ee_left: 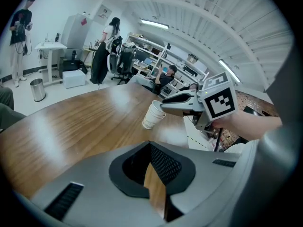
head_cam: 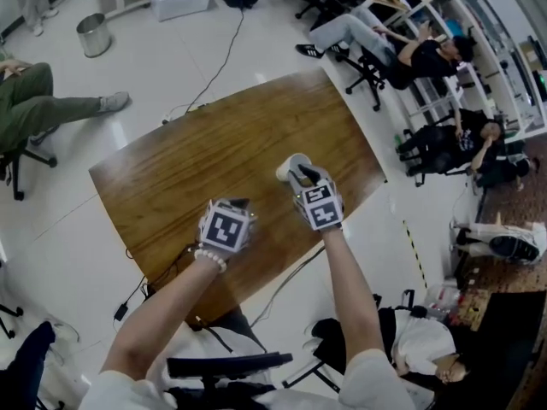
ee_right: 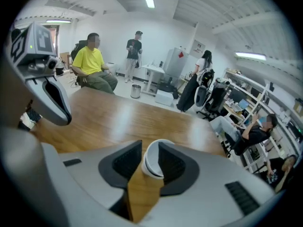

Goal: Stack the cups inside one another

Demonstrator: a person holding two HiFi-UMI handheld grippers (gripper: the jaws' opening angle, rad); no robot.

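L gripper: jaws together, nothing in them, hangs nearest over the worktop edge. Prob. parked out of the way.
R gripper, just beyond: jaws apart around nested cups, no squeeze seen. Reads as letting go.
Stack appears to rest on worktop, slightly tilted.

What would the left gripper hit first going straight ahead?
Probably the bare wooden table, since the left gripper tilts downward; the cup stack is further along, nearly in line, but depth is unclear.
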